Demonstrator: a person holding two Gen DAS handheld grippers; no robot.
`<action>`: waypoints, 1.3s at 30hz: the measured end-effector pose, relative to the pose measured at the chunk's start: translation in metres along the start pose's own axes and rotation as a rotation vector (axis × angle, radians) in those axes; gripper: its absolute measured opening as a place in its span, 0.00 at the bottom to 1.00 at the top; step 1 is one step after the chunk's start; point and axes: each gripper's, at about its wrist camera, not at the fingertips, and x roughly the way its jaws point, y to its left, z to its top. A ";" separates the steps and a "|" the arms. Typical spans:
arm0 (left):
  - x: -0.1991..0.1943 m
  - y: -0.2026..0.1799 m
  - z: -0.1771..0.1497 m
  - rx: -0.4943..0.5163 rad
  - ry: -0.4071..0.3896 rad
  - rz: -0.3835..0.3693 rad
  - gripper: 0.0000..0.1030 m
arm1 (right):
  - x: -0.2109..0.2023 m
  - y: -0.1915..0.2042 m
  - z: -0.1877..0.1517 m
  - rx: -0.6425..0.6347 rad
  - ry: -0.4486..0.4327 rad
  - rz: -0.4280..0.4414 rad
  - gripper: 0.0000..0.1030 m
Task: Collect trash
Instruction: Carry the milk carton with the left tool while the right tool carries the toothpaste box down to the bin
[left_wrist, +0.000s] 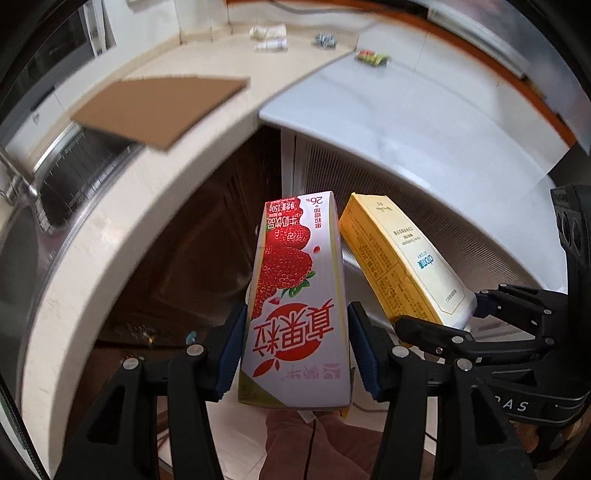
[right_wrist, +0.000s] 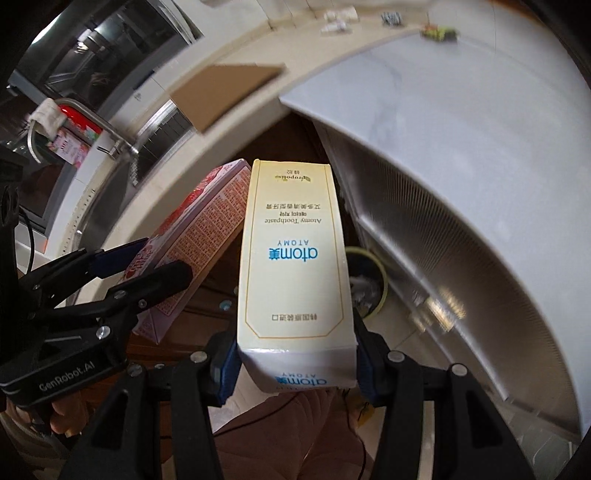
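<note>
My left gripper (left_wrist: 295, 343) is shut on a white and red strawberry milk carton (left_wrist: 295, 295), held in the air beside the counter. My right gripper (right_wrist: 295, 354) is shut on a pale yellow toothpaste box (right_wrist: 295, 258), held just right of the carton. Each view shows the other item: the toothpaste box in the left wrist view (left_wrist: 402, 258), the carton in the right wrist view (right_wrist: 199, 236). Below, on the floor, a yellow-rimmed trash bin (right_wrist: 369, 280) holds crumpled waste, partly hidden by the box.
A curved beige counter (left_wrist: 147, 206) carries a brown cardboard sheet (left_wrist: 162, 107), with a steel sink (left_wrist: 74, 177) to its left. A white appliance top (left_wrist: 424, 114) lies to the right. Small wrappers (left_wrist: 269, 37) and a green packet (left_wrist: 371, 58) lie at the back.
</note>
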 end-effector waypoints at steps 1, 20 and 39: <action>0.009 0.001 -0.002 -0.001 0.009 0.004 0.51 | 0.006 -0.002 -0.001 0.006 0.009 0.000 0.50; 0.210 0.026 -0.038 -0.094 0.198 0.040 0.51 | 0.194 -0.066 -0.025 0.196 0.241 -0.010 0.50; 0.328 0.072 -0.029 -0.083 0.277 -0.036 0.52 | 0.318 -0.094 0.007 0.213 0.309 -0.119 0.54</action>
